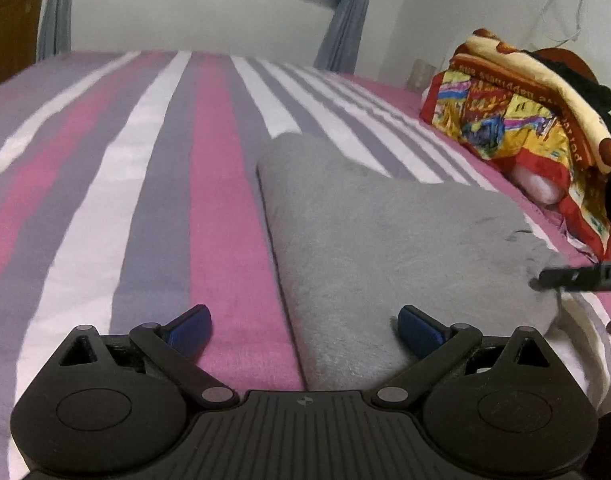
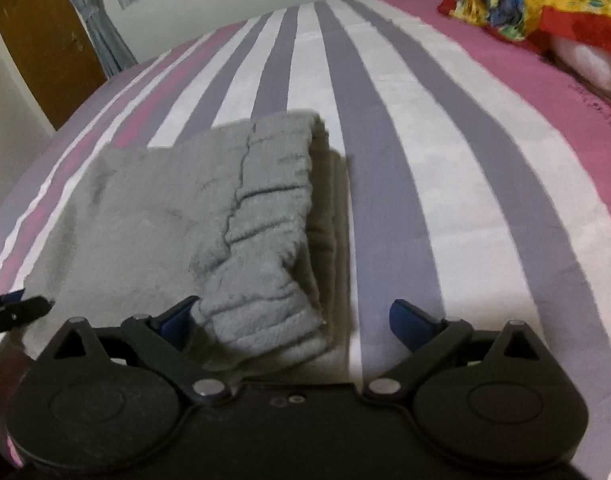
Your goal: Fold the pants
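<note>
my left gripper (image 1: 304,326): jaws spread wide, nothing gripped, over the pink stripe at the folded edge | grey pants (image 1: 369,232): folded, lying flat on my striped bed (image 1: 145,160), ribbed waistband at the right end | my right gripper (image 2: 293,320): jaws wide, nothing clamped, waistband corner between them | bright pillow (image 2: 545,0) far right

My left gripper (image 1: 305,330) is a matte black plastic frame: a ribbed centre plate with a small pale mark, two rounded lobes with raised discs, and angled link arms pinned by silvery round pivots. Its fingers (image 1: 419,326) end in blue pads. My right gripper (image 2: 293,320) has the same black build, blue pads, shiny pivot pins and two small screws on its centre plate.
</note>
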### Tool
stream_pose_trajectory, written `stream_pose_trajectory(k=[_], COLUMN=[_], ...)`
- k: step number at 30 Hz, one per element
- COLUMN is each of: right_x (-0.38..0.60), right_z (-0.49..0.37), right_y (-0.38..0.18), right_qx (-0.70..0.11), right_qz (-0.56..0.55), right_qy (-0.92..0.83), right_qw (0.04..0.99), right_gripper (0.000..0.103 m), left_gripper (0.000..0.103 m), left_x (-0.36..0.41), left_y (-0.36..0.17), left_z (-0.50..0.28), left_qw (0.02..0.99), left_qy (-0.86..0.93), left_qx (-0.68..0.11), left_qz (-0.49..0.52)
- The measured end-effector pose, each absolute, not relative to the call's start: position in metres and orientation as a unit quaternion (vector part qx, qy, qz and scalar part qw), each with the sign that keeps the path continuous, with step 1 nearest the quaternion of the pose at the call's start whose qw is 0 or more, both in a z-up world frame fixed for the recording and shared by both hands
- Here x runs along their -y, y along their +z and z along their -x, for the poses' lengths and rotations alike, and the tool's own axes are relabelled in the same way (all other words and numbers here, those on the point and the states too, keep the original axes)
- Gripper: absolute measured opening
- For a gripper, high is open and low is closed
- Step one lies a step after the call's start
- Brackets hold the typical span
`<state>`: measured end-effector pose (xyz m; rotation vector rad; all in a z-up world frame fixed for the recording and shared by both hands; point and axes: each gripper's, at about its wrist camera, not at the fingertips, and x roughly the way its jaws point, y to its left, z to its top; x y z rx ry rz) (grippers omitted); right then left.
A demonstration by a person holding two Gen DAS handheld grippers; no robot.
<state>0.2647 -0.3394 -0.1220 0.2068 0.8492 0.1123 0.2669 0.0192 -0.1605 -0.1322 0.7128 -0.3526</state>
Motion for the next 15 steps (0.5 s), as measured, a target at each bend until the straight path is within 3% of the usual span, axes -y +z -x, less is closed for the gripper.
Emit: stream_pose_trajectory(k=[2,6,11,15], right_x=[0.34,0.343,0.346,0.348], right_z=[-0.259,-0.271,-0.258,-0.267], right_y=[-0.116,-0.144,-0.126,-0.143], right_qx=[-0.388,-0.434,-0.393,-0.428], right_qz=[-0.112,-0.109,-0.122,-0.127], right_qy=[0.066,0.061,0.064,0.071], right_qw=[0.912,0.892,0.909,0.892], right_gripper=[0.1,0.102,0.102,0.102], left_gripper=[0.102,0.103,0.103,0.102], left_x=[-0.019,-0.026,-0.019,-0.028], left_y=[-0.171,-0.171,-0.176,-0.173], left_z=[-0.273,-0.276,-0.276,-0.281], left_qw=[0.913,0.916,0.914,0.904], left_qy=[-0.173,-0.168,-0.177,-0.208], left_qx=[-0.364,-0.352,-0.36,-0.355], left_qz=[0.065,0.097,0.063,0.112])
